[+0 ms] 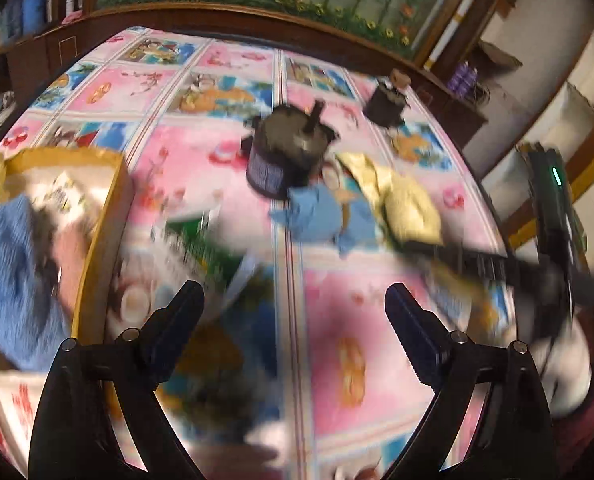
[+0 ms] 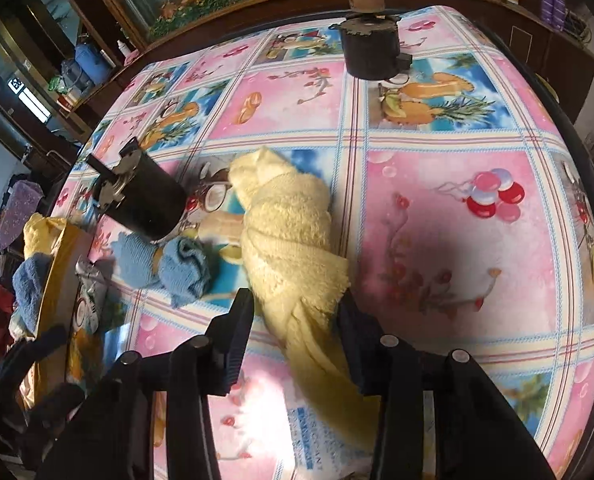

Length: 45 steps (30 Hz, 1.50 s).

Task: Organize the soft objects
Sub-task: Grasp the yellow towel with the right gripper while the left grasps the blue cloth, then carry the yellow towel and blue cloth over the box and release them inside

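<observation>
A long pale yellow towel [image 2: 289,232] lies twisted across the patterned tablecloth [image 2: 457,208]. My right gripper [image 2: 297,312] is shut on its near end, with the cloth bunched between both pads. A crumpled blue cloth [image 2: 185,268] lies just left of the towel. In the blurred left wrist view my left gripper [image 1: 293,308] hangs open over the tablecloth [image 1: 337,360] with nothing between its fingers. At its left stands a yellow-rimmed box [image 1: 109,208] holding a blue towel [image 1: 9,272]. The blue cloth [image 1: 317,216] and the yellow towel [image 1: 409,204] lie further ahead.
Two dark cylinders stand on the table, one beside the blue cloth [image 2: 149,200] and one at the far edge [image 2: 371,52]. A white printed packet [image 2: 317,432] lies under the towel's near end. The yellow box [image 2: 57,280] sits at the table's left edge. Wooden cabinets ring the table.
</observation>
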### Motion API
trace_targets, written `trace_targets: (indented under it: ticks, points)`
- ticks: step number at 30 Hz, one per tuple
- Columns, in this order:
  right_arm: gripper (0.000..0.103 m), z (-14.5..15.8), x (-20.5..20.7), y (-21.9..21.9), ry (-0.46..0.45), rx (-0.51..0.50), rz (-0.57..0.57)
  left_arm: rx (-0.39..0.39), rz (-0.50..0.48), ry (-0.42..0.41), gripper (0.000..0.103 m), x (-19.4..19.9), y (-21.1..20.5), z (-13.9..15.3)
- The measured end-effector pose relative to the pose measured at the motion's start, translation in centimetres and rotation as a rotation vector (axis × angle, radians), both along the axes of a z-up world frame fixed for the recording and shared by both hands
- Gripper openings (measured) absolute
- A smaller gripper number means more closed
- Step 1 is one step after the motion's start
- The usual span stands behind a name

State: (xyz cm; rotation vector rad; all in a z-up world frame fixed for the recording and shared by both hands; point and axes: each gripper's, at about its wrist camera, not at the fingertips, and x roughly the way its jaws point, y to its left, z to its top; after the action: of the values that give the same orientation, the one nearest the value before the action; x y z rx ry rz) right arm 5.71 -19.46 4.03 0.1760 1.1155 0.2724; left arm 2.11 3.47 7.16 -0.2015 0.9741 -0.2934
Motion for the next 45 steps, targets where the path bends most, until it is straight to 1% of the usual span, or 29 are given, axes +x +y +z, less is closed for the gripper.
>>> trace_targets:
  ticks: [3, 8, 10, 12, 16, 18, 19, 21, 22, 23, 24, 26, 28, 32, 36, 40, 45]
  points:
    - [0.041, 0.0, -1.1, -0.1, -0.002, 0.021, -0.004, -0.021, 0.002, 0.007, 0.093, 2.6, -1.2, -0.3]
    - [0.041, 0.0, -2.3, -0.4, -0.022, 0.027, -0.01, 0.038, -0.001, 0.027, 0.093, 5.3, -3.5, -2.1]
    - [0.041, 0.0, -2.3, -0.2, -0.031, 0.014, -0.011, 0.057, 0.013, 0.038, 0.093, 6.0, -3.9, -2.7]
    - [0.042, 0.2, -2.3, -0.1, -0.053, -0.004, -0.02, 0.055, 0.025, 0.049, 0.093, 6.3, -4.1, -3.2]
    - [0.043, 1.0, -1.7, 0.3, -0.108, -0.009, -0.029, 0.075, 0.049, 0.022, 0.093, 6.6, -4.7, -3.3]
    - [0.048, 1.4, -1.0, 0.5, -0.124, -0.011, -0.037, 0.09, 0.057, 0.009, 0.093, 6.6, -5.0, -3.5]
    - [0.048, 1.5, -0.7, 0.5, -0.132, -0.016, -0.046, 0.091, 0.057, 0.0, 0.09, 6.5, -5.0, -3.5]
    - [0.048, 1.6, -0.1, 0.7, -0.152, -0.031, -0.058, 0.07, 0.017, -0.025, 0.051, 6.3, -5.3, -3.4]
    - [0.048, 1.6, 0.3, 0.9, -0.16, -0.039, -0.058, 0.07, 0.003, -0.025, 0.051, 6.2, -5.4, -3.4]
    - [0.048, 1.5, 0.6, 1.0, -0.164, -0.043, -0.055, 0.07, -0.002, -0.027, 0.043, 6.1, -5.4, -3.4]
    - [0.048, 1.3, 0.8, 1.1, -0.166, -0.042, -0.05, 0.058, -0.014, -0.026, 0.039, 6.0, -5.4, -3.4]
    - [0.047, 0.9, 1.2, 1.3, -0.161, -0.02, -0.038, 0.034, -0.017, -0.024, 0.037, 5.9, -5.0, -3.4]
    - [0.037, 0.5, 1.2, 1.3, -0.153, 0.005, -0.031, 0.009, -0.02, -0.015, 0.036, 5.7, -4.4, -3.4]
    - [0.036, 0.7, 0.2, 1.0, -0.154, 0.028, -0.038, -0.034, -0.021, -0.021, 0.036, 4.7, -3.5, -2.7]
    - [0.036, 1.3, -1.5, 0.2, -0.163, 0.055, -0.059, -0.094, -0.022, -0.036, 0.036, 3.1, -2.2, -1.5]
    - [0.036, 2.4, -3.6, -0.2, -0.184, 0.09, -0.066, -0.143, -0.029, -0.064, 0.036, 0.9, -1.2, 0.3]
    - [0.036, 4.3, -6.1, 0.2, -0.214, 0.159, -0.053, -0.179, -0.04, -0.119, 0.036, -2.5, 0.1, 2.9]
